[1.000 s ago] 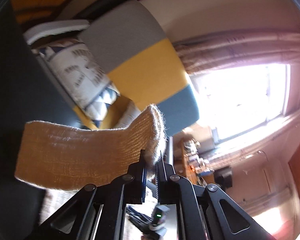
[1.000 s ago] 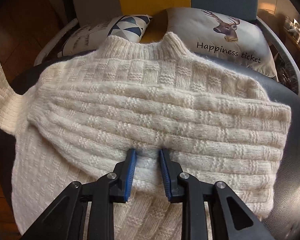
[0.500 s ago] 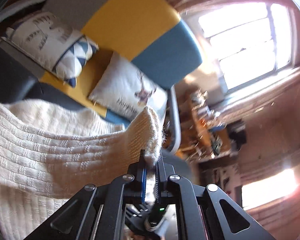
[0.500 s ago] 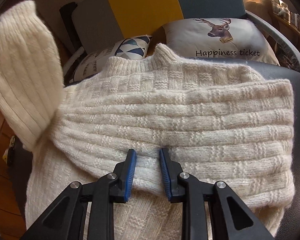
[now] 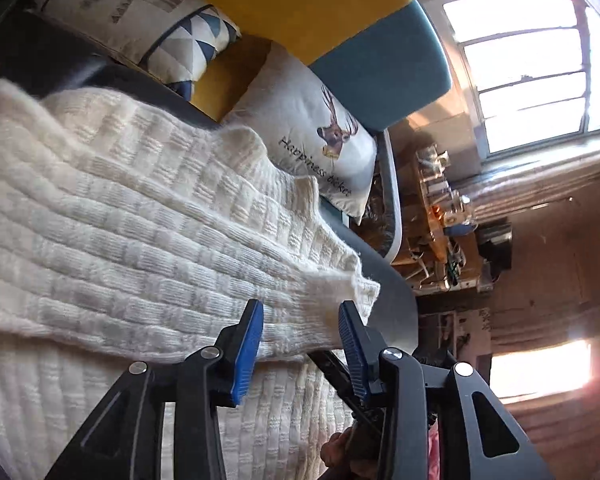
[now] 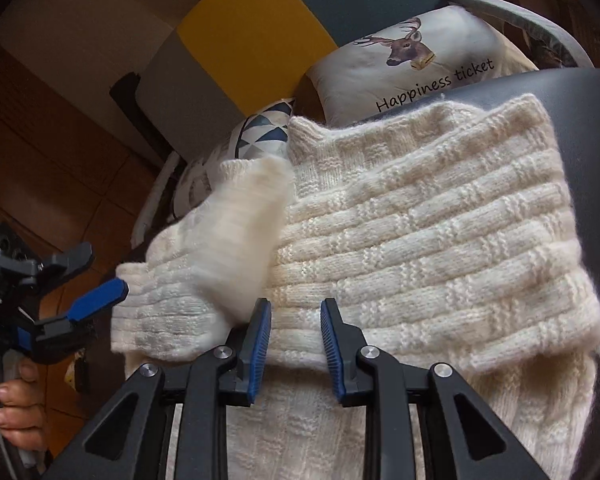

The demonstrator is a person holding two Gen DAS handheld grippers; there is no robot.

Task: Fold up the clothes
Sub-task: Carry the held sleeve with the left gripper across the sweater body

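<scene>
Release has just happened: the left hand-held gripper [image 5: 300, 336], clamped on the sleeve cuff [image 5: 340, 284] half a second ago, now gapes wide, the cuff dropped across the cream knit sweater [image 6: 420, 240] on the dark table [image 6: 588, 120]. Right hand-held gripper [image 6: 295, 336] hovers partly open, empty. Both sleeves look folded in.

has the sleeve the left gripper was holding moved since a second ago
Yes. The sleeve hung off the sweater's left edge; it now lies across the chest below the collar, released by the open left gripper.
</scene>
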